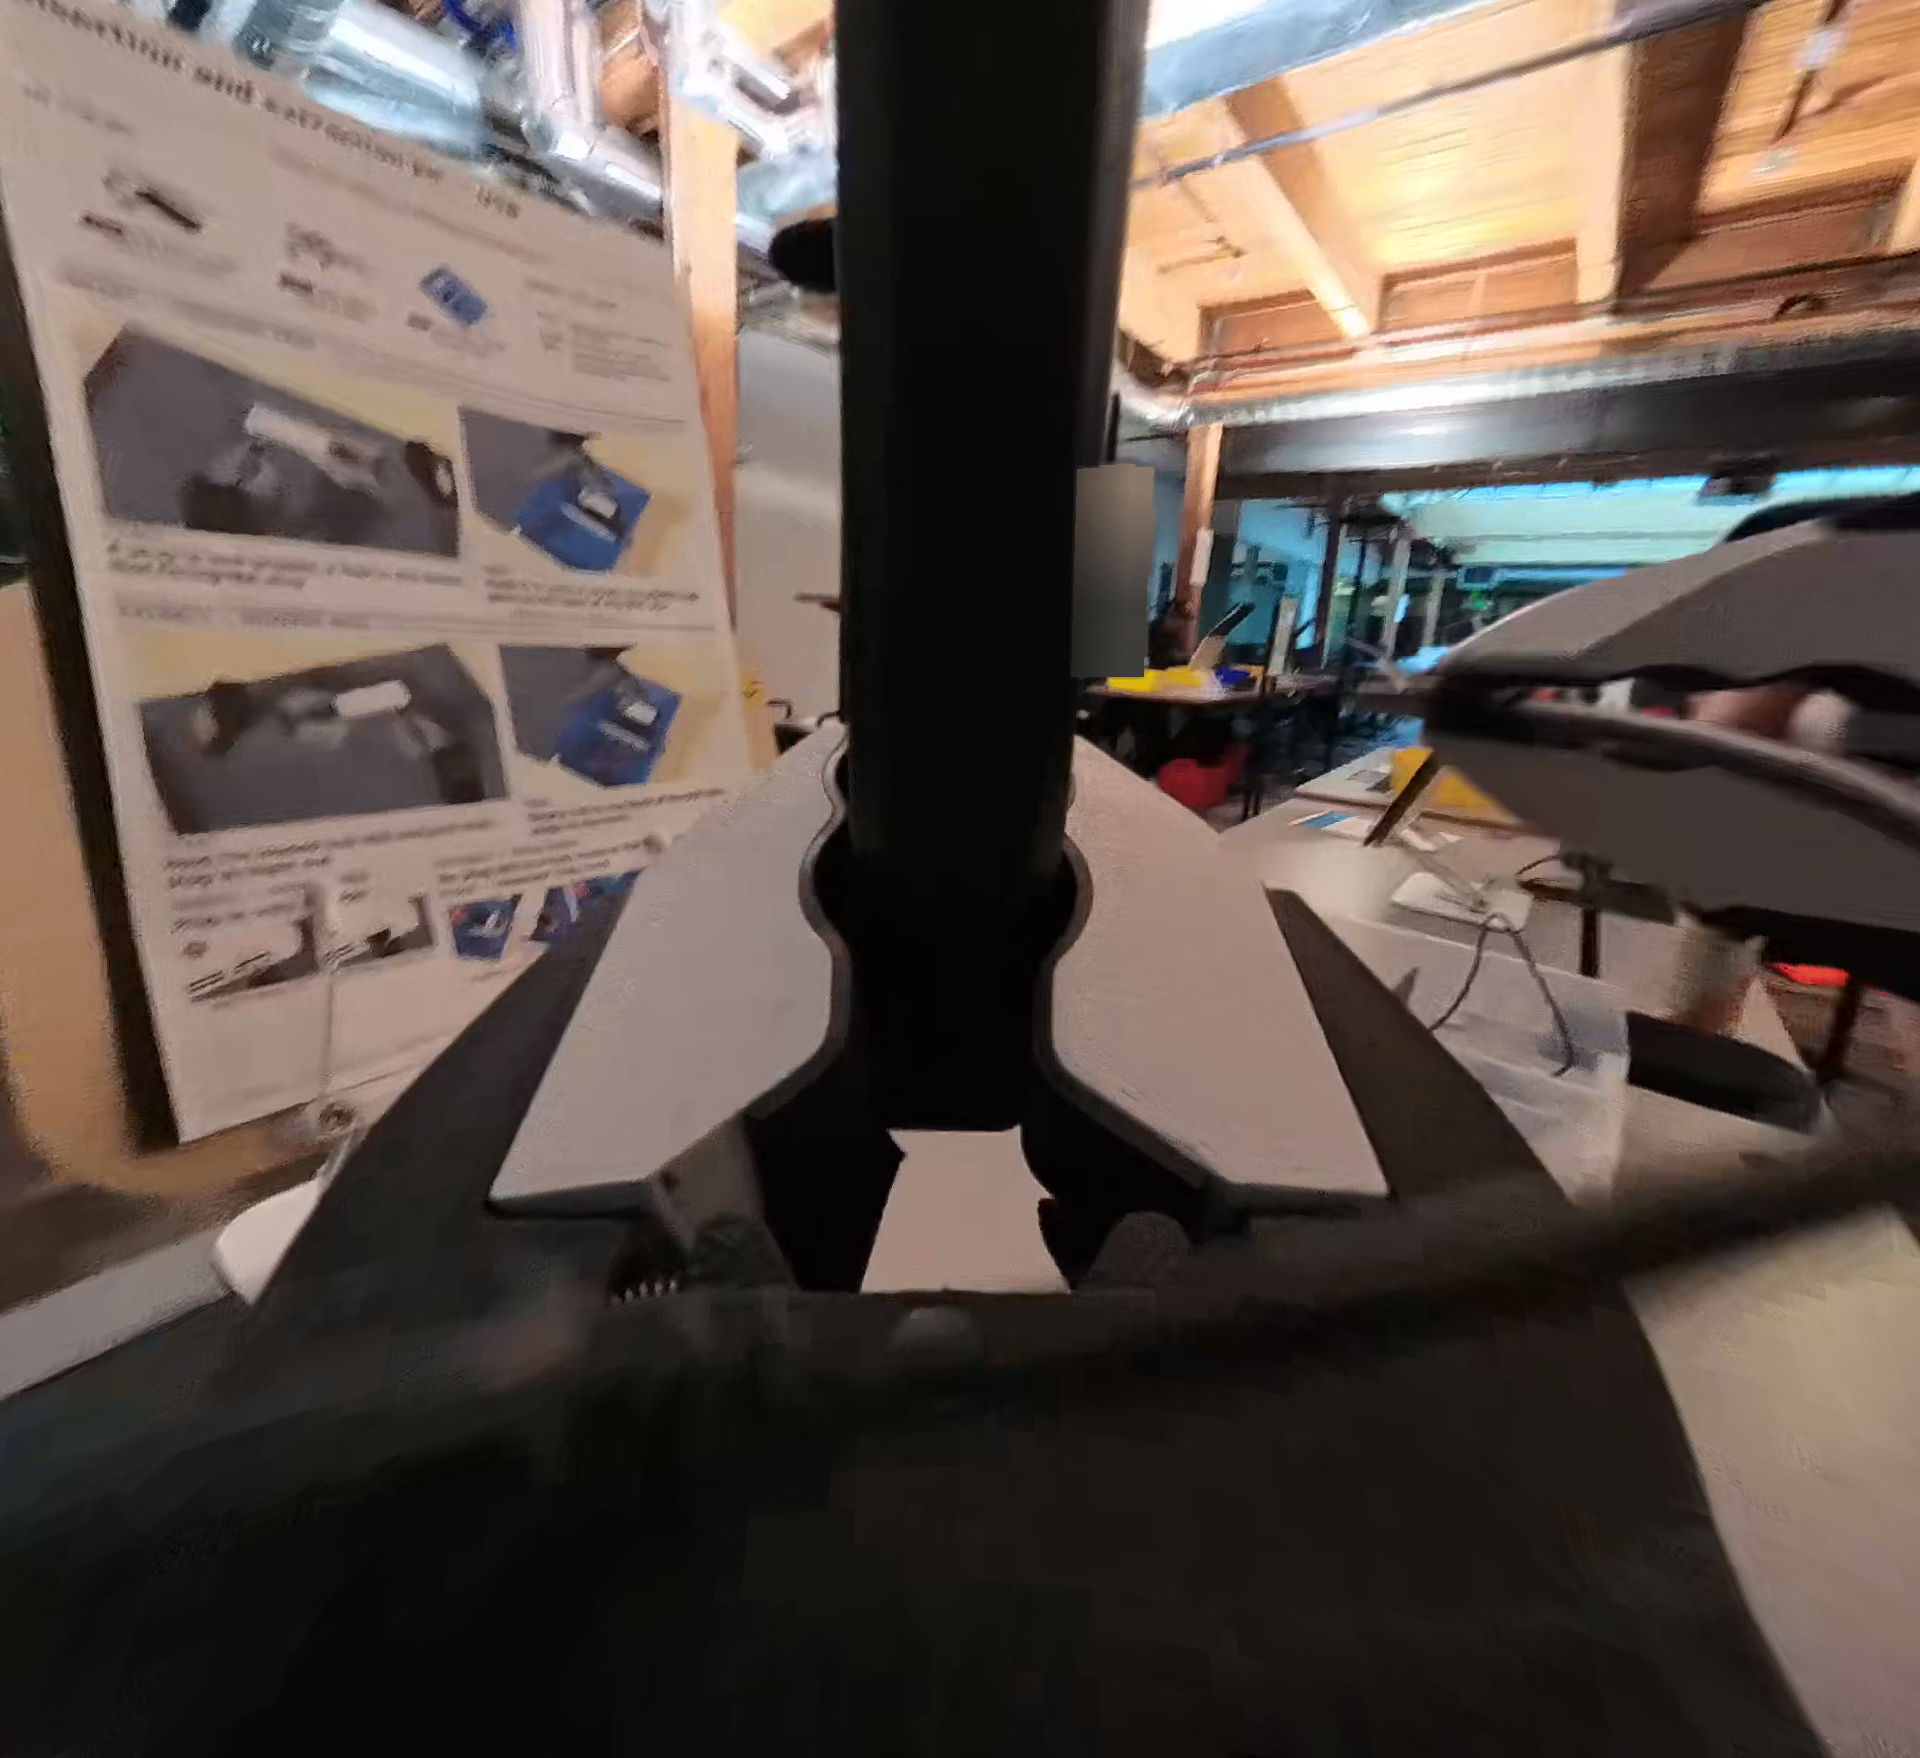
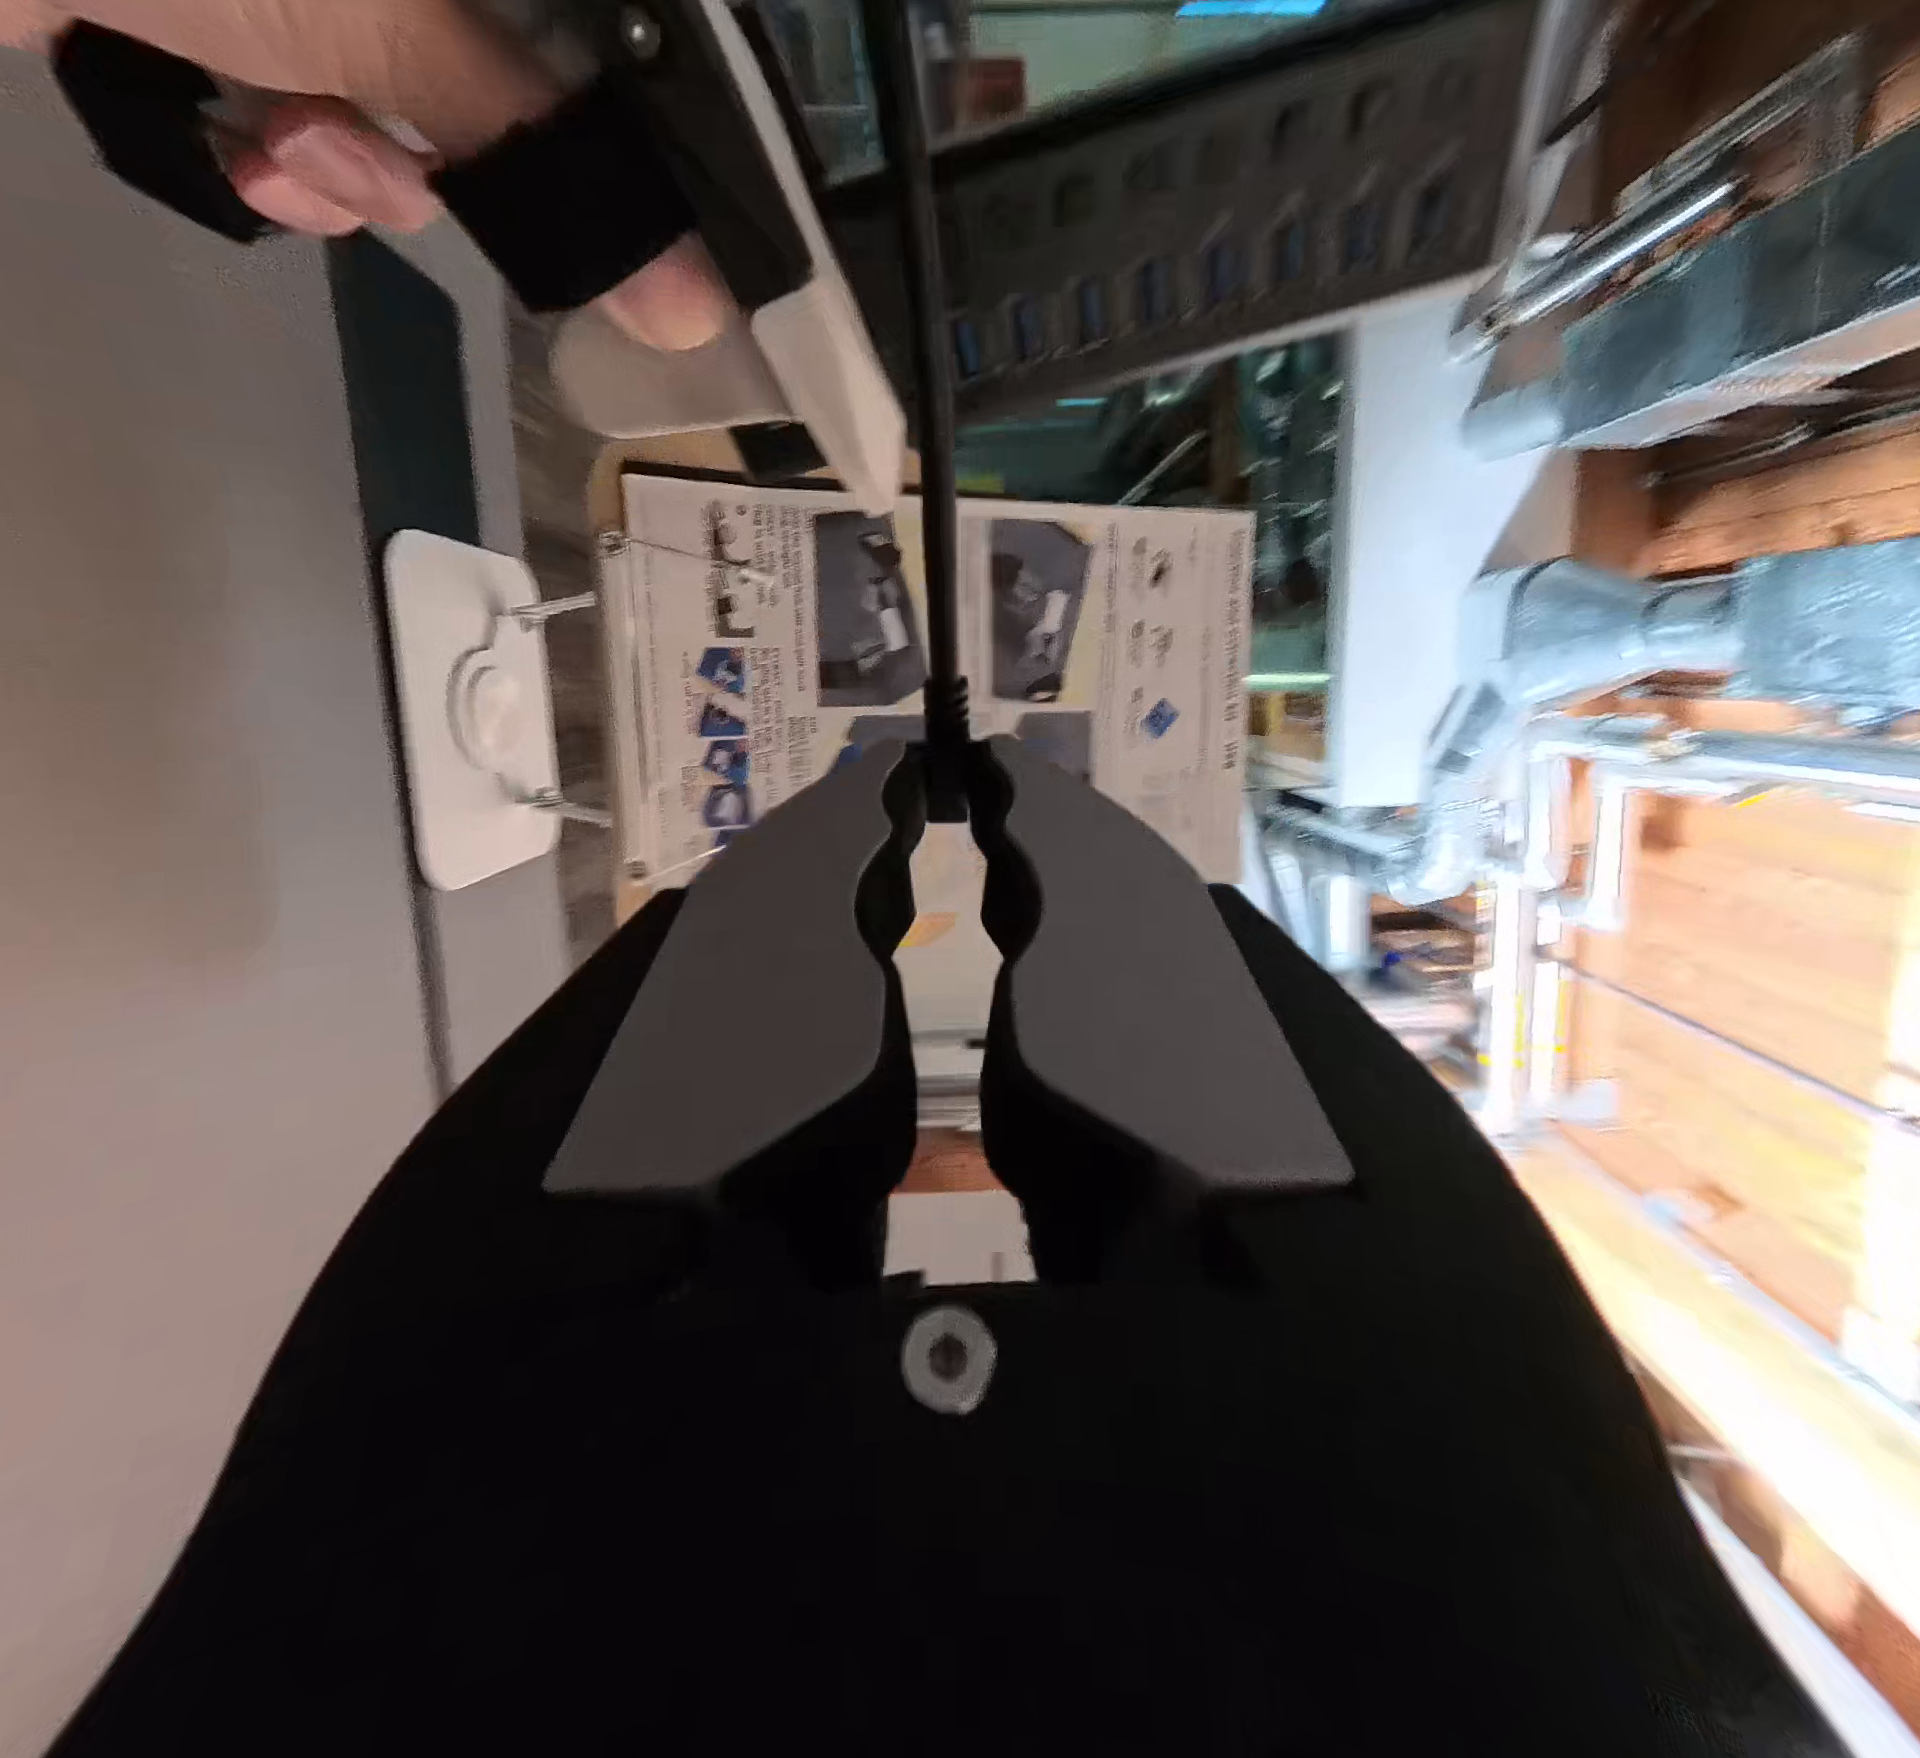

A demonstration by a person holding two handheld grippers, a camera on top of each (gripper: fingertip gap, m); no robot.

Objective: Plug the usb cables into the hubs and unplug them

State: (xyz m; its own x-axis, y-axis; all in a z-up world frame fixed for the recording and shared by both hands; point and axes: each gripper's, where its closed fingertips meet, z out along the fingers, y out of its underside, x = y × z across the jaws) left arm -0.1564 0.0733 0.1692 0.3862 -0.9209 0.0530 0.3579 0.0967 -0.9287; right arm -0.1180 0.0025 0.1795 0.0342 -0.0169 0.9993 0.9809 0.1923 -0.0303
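Observation:
In the left wrist view, my left gripper (image 1: 954,773) is shut on a long black USB hub (image 1: 966,358) that stands upright between its white fingers. The hub also shows in the right wrist view (image 2: 1195,254) as a long bar with a row of blue ports. There my right gripper (image 2: 948,758) is shut on the black plug (image 2: 943,799) of a USB cable (image 2: 914,202). The cable runs away toward the hub. The plug's metal end is hidden. My right gripper also shows at the right of the left wrist view (image 1: 1455,700), apart from the hub.
A printed instruction sheet (image 1: 364,513) stands on a holder at the left; its white base (image 2: 468,711) rests on the table. A hand (image 2: 312,46) holds the left gripper. A white table (image 1: 1507,1085) with thin cables (image 1: 1507,970) lies at the right. Some 9 centimetres of space lies between my two pairs of fingers.

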